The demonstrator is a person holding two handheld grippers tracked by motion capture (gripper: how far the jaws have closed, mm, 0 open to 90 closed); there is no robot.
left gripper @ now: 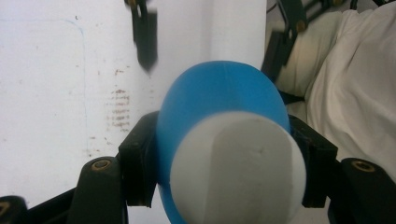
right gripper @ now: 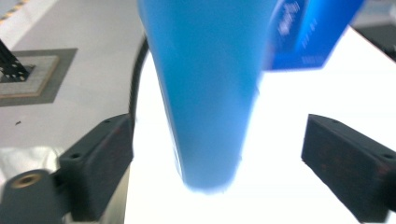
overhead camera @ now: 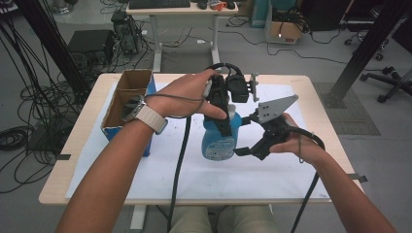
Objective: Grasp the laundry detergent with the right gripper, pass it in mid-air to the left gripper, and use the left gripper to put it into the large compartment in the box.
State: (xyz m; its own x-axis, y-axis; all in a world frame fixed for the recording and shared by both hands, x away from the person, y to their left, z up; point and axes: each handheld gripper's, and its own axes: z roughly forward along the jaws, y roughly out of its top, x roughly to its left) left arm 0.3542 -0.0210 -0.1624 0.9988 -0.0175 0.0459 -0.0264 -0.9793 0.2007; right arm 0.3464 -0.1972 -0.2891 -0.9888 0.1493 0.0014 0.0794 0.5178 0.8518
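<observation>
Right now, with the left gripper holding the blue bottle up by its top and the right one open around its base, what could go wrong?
1. The left gripper clamps the blue bottle just under its white cap; that curved shoulder could slip.
2. The right gripper stands open, pads clear of the bottle's base, so it gives no backup.
3. The cardboard box sits close left; a swing might knock it.

Blue bottle (left gripper: 219, 107) with white cap (left gripper: 238, 168) clamped in left gripper (left gripper: 224, 158), white sheet (left gripper: 56, 93) beneath
</observation>
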